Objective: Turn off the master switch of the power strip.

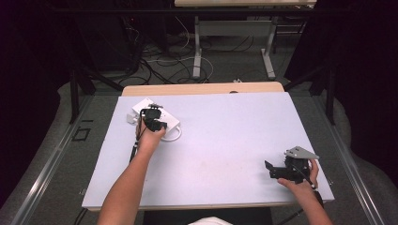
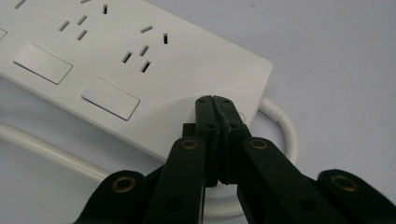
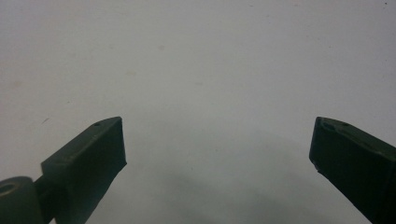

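1. Nearest the high camera: two bare forearms enter from the near edge of the table (image 1: 225, 140), with a white scrap of clothing between them, cut off by the frame.
2. Left forearm runs up and slightly right, well extended; the hand wraps the left gripper (image 1: 153, 118) over the far-left part of the table. Gripper points down and away onto the power strip (image 1: 155, 114).
3. Left gripper view: jaws pressed together, tips meeting with nothing between them, left gripper (image 2: 214, 99) tip resting at the near edge of the power strip (image 2: 140, 60), close to its corner. Touching or just above: cannot tell.
4. Power strip: white, lying flat at far left; sockets and two flat rocker switches face up. Its white cable (image 2: 285, 126) loops out from the end and passes under the jaws; the other run of it is cut off at the left edge.
5. Right forearm is short in frame, hand at near right holding the right gripper (image 1: 268, 169), which lies level and points left, grey plate on top.
6. Right gripper (image 3: 217, 140) jaws stand wide apart over bare table, well apart from the strip.
7. High view: gripper and hand hide most of the strip's middle.
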The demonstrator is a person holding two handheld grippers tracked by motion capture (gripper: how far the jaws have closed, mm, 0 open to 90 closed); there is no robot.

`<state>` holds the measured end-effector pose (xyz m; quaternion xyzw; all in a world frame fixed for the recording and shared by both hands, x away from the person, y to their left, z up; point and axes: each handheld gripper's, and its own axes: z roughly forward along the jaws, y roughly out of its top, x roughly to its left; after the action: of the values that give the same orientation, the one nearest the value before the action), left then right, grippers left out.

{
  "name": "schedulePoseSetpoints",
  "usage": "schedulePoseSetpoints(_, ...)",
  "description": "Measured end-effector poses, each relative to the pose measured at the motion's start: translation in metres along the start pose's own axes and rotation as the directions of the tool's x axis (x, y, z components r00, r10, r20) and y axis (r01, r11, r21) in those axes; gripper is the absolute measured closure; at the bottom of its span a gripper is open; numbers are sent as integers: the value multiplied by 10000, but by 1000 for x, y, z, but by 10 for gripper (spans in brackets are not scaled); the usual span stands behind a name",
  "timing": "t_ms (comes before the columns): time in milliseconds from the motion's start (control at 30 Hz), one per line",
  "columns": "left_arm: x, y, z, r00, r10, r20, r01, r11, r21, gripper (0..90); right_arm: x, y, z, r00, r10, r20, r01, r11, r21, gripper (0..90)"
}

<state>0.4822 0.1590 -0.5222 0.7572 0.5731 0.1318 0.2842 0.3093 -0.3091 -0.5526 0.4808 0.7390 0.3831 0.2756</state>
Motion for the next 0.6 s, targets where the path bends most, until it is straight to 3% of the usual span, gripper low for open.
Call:
schedulePoseSetpoints(167,0,0,0,9999,153,-15,-153,9999,44,900,1,0,0,10000,26,-5,-26,10000,12,30)
schedulePoseSetpoints(233,-3,-1,1,9998,139,-130,-139,9999,31,900,2,0,1,10000,24,35,-24,10000,-49,30)
schedulePoseSetpoints(333,-5,-1,1,9982,451,-398,-451,9990,15,900,1,0,0,9999,-140,-8,140,9999,-15,30)
schedulePoseSetpoints(500,-5,-2,1,9995,142,-297,-146,9998,-128,900,1,0,0,10000,-63,-40,62,10000,-58,30)
schedulePoseSetpoints(600,-5,-1,0,9990,242,-368,-251,9994,-227,900,1,0,0,10000,21,-18,-21,10000,-3,30)
